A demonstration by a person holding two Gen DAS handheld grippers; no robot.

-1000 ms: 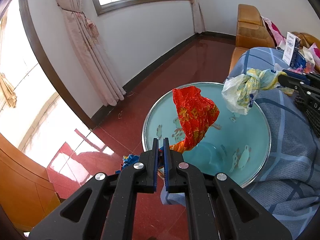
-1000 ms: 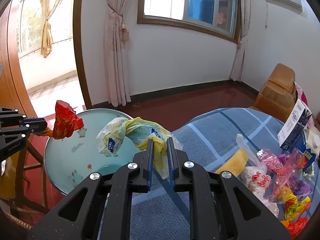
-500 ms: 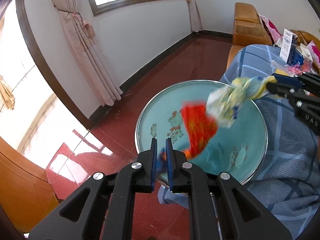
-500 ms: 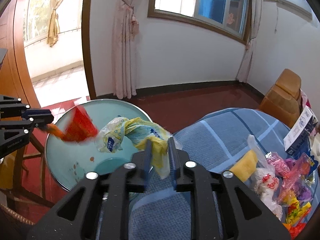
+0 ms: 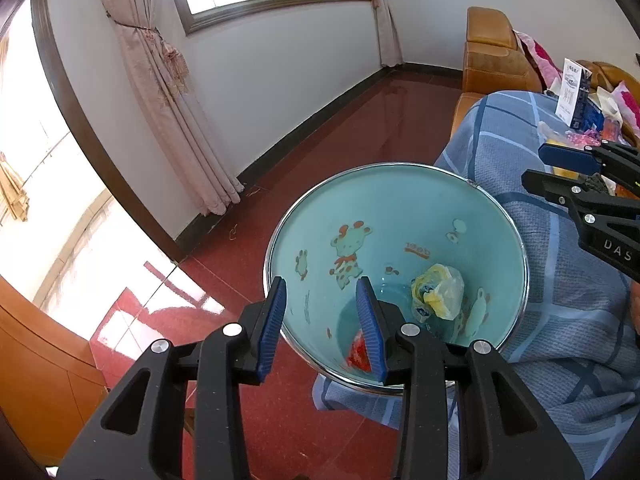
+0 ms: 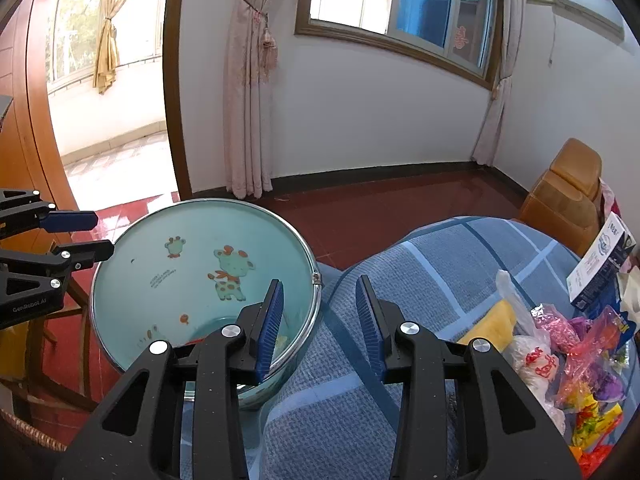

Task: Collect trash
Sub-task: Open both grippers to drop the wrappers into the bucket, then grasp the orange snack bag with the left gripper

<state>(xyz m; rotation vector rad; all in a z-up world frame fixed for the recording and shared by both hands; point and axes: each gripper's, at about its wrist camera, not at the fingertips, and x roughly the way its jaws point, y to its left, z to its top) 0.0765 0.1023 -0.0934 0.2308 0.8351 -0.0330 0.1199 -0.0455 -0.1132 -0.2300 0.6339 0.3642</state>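
The blue-padded fingers (image 5: 276, 320) of the left gripper (image 5: 322, 322) and right gripper (image 6: 318, 322) have just been opening and stand released, nothing between them. The crumpled yellow-and-clear plastic bag (image 5: 438, 292) and red wrapper (image 5: 358, 354) lie inside the teal cartoon-printed bin (image 5: 400, 208), at lower centre of the left view.

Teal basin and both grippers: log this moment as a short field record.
basin: teal basin, cartoon print inside, beside the blue checked cloth
in basin: yellow-white wrapper; red wrapper
left gripper: jaws just opened, nothing between them, above the basin rim
right gripper: jaws just opened, empty
left on cloth: pile of wrappers; carton
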